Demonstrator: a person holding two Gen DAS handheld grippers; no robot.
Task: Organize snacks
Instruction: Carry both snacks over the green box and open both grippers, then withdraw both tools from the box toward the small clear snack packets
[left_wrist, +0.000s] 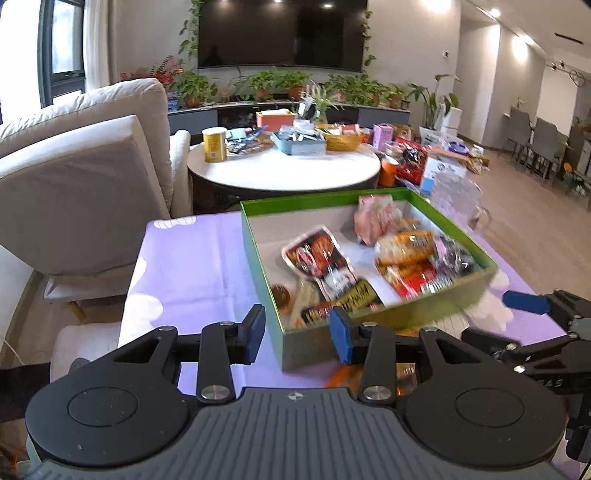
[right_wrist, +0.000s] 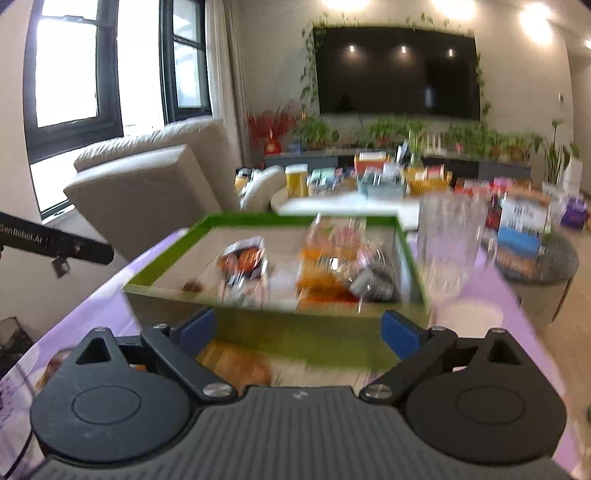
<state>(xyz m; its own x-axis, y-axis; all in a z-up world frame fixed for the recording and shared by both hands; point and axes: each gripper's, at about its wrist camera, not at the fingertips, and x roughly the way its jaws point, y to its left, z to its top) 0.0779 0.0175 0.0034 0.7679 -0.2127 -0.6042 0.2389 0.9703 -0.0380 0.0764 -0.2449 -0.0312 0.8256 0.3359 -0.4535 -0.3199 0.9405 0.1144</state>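
Note:
A green box stands on a purple tablecloth and holds several snack packets: a red-and-black one, orange ones and a pink one. My left gripper is open, its blue pads apart on either side of the box's near left corner without pressing it. My right gripper is wide open just in front of the green box's near wall, nothing gripped. An orange packet lies on the cloth under it. The right gripper's blue pad shows at the right edge.
A clear glass vessel stands right of the box. Beyond is a round white table crowded with tins, baskets and packets. A beige sofa is on the left. The left gripper's black body crosses the right wrist view.

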